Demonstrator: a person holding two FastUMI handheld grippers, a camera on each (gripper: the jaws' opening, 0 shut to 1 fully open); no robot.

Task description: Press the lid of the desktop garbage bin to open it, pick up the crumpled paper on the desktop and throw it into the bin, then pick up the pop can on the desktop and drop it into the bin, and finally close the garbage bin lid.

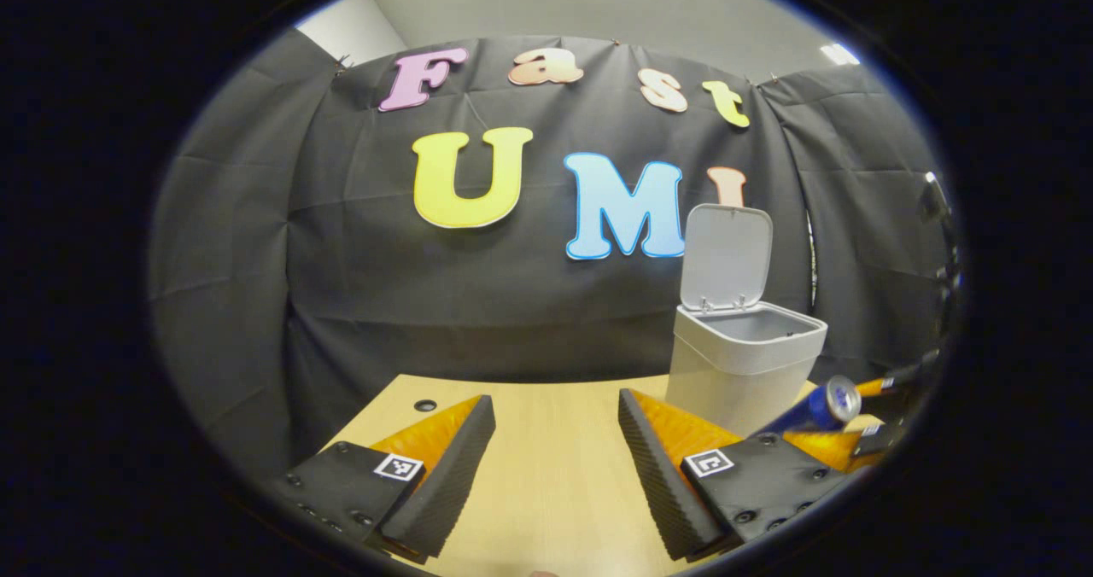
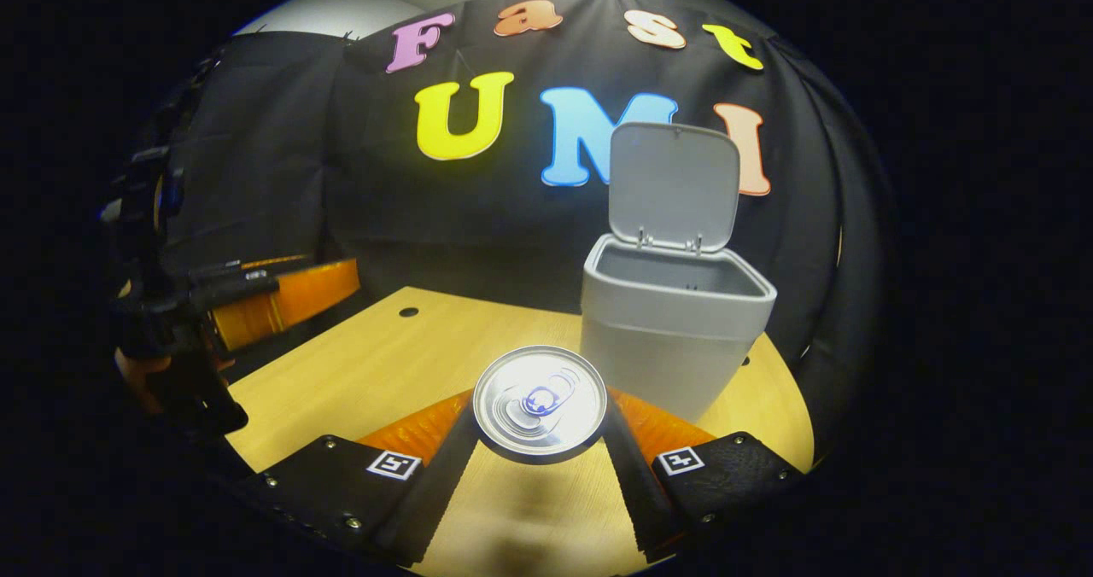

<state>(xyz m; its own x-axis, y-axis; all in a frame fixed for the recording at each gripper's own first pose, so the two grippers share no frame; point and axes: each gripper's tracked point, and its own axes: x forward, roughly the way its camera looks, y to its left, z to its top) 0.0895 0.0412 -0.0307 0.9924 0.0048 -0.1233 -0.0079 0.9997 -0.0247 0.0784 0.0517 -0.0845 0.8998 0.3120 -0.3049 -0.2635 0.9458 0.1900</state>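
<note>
The grey desktop bin (image 2: 675, 338) stands on the wooden table with its lid (image 2: 675, 186) swung up; it also shows as the bin (image 1: 741, 357) in the left gripper view, lid (image 1: 726, 257) upright. My right gripper (image 2: 540, 428) is shut on the pop can (image 2: 540, 402), whose silver top faces the camera, held above the table just in front of the bin. The blue can (image 1: 820, 408) appears tilted beside the bin in the left gripper view, with the right gripper behind it. My left gripper (image 1: 557, 440) hangs open over the table, nothing between its fingers.
The wooden table (image 2: 376, 372) has a small round hole (image 2: 408, 311) near its far left edge, seen too as the hole (image 1: 424, 405). The left gripper and the hand holding it (image 2: 196, 321) sit at the table's left side. Black cloth walls close behind the bin.
</note>
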